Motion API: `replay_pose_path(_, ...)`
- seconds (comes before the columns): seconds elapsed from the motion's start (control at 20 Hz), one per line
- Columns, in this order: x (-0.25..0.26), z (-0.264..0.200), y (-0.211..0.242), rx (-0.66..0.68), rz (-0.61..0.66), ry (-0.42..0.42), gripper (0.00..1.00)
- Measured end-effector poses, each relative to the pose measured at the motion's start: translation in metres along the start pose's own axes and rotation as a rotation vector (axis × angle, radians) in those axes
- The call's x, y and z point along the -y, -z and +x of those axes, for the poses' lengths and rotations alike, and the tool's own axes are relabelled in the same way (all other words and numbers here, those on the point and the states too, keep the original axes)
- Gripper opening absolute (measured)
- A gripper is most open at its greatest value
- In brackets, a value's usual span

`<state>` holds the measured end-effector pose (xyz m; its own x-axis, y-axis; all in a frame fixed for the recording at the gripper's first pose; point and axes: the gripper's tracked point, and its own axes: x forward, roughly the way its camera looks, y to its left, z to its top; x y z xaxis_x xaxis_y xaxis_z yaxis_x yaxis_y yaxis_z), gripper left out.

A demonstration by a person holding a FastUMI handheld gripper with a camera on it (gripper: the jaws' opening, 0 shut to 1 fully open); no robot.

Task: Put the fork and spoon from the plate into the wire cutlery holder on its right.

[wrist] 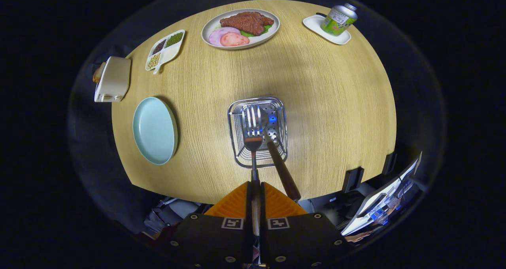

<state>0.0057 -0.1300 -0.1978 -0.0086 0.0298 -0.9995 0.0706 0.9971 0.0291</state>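
Fork (253,128) in gripper (255,194), seemingly over holder (237,150)

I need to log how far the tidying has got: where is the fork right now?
The fork is clamped by its handle in the gripper, tines pointing down into the wire cutlery holder, beside the spoon already there, right of the plate.

gripper (255,190) clamped on fork (253,132) handle | tines over wire cutlery holder (237,142), centre | spoon (276,150) leaned inside | plate (155,129) left

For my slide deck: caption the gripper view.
Gripper shut on the fork, tines down in the wire holder beside the spoon.
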Motion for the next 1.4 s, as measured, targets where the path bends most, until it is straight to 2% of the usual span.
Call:
replay_pose_path(0.15, -0.005, -0.006, -0.009, 0.029, -0.001, -0.004, 0.11)
replay_pose_path(0.25, -0.006, -0.011, -0.015, 0.050, -0.011, 0.000, 0.16)
replay_pose_path(0.45, -0.007, -0.017, -0.027, 0.091, -0.004, -0.003, 0.47)
replay_pose_path(0.6, -0.009, -0.023, -0.038, 0.142, -0.009, -0.013, 0.86)
replay_pose_path(0.7, -0.012, -0.031, -0.045, 0.191, -0.020, -0.023, 0.99)
replay_pose_path(0.95, -0.019, -0.072, -0.068, 0.404, -0.030, -0.063, 0.99)
replay_pose_path(1.25, -0.031, -0.151, -0.080, 0.804, 0.010, -0.191, 0.99)
replay_pose_path(1.4, -0.018, -0.180, -0.073, 0.996, 0.005, -0.175, 0.99)
